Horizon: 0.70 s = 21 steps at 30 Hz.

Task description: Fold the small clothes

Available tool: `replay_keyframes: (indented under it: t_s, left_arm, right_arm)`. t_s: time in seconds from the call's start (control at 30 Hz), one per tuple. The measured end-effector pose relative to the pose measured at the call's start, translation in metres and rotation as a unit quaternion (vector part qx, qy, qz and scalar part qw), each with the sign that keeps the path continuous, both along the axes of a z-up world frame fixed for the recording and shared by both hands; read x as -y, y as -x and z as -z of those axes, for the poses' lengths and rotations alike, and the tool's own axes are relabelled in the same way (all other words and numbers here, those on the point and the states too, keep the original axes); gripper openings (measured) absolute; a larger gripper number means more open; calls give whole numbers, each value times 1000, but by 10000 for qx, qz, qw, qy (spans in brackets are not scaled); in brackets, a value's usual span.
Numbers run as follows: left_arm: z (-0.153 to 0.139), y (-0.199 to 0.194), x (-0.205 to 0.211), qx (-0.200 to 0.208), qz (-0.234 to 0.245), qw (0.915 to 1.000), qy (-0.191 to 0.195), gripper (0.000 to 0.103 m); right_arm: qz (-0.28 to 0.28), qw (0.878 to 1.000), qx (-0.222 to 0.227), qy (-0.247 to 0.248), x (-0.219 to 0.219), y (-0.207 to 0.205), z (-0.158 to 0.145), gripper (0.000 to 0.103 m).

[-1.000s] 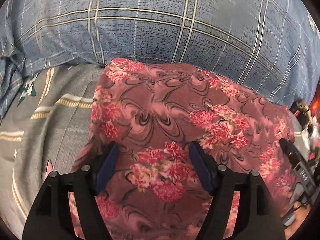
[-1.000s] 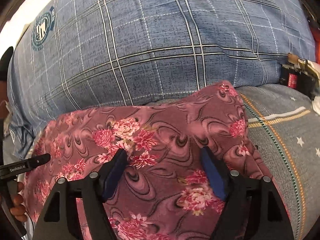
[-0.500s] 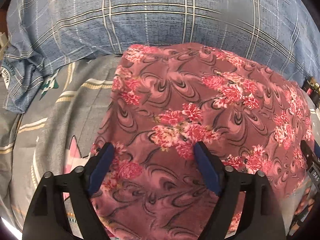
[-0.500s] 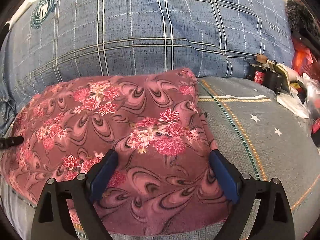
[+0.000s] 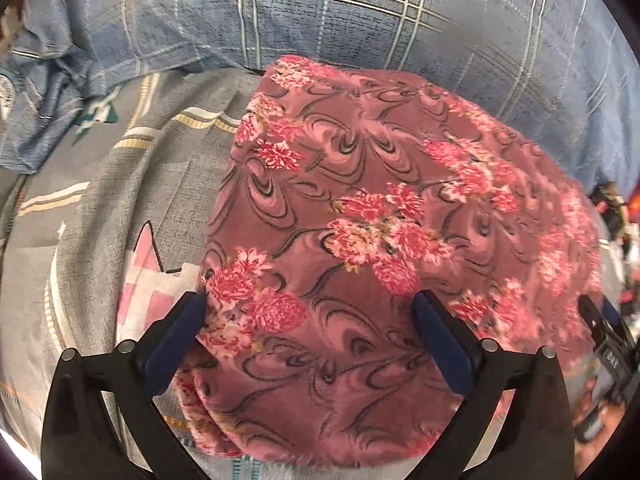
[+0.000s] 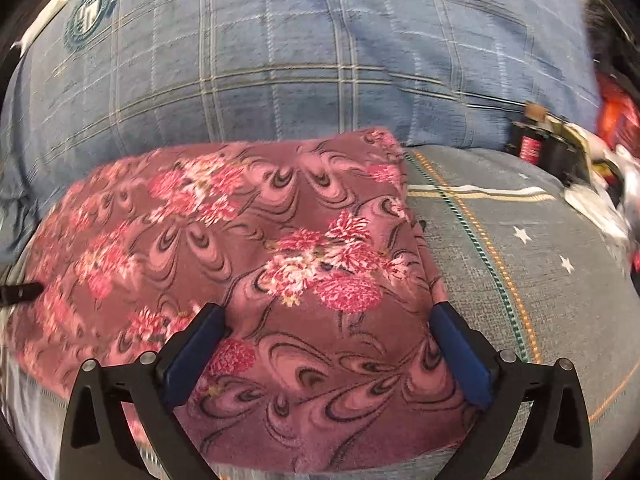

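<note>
A folded maroon garment with pink flowers (image 5: 380, 240) lies on a grey patterned bed sheet (image 5: 92, 216); it also shows in the right wrist view (image 6: 256, 256). My left gripper (image 5: 310, 308) is open, its blue-padded fingers spread over the garment's left near end, the left pad at the cloth's left edge. My right gripper (image 6: 326, 320) is open over the garment's right near end, its right pad at the cloth's right edge. Neither gripper holds the cloth. The right gripper's tip (image 5: 604, 336) shows at the far right of the left wrist view.
A blue plaid pillow (image 5: 360, 20) lies right behind the garment, also in the right wrist view (image 6: 320, 48). Dark and red clutter (image 6: 560, 148) sits at the right on the sheet (image 6: 520, 248). The sheet's near edge runs just below the garment.
Both grippers have drawn back toward me and away from the pillow, so more of the folded garment shows. The jaws have stayed open. The garment has stayed in place.
</note>
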<state>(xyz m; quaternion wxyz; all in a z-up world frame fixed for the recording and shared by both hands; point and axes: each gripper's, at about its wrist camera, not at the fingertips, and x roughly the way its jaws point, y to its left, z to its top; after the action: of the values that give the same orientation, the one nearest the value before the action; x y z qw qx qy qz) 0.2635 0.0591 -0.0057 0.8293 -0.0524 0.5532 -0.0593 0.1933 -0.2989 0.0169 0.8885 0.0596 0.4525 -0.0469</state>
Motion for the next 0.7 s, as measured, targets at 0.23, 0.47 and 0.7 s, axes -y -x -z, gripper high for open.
replay_keyframes:
  t_s: [0.23,0.47,0.7]
  left_arm:
    - [-33,-41,-12,465,234,9983,246,103]
    - [-33,-78,18,447,256,9946,900,103]
    - [13,-106,52,342,188,9983,-427,103]
  right_arm:
    - [1174,9753,560,-1784,95,-32,-25,99]
    - [411,9782,375,-2001,80,-100,-4,12]
    - [893,9916,-53,-929,86,-106,19,4]
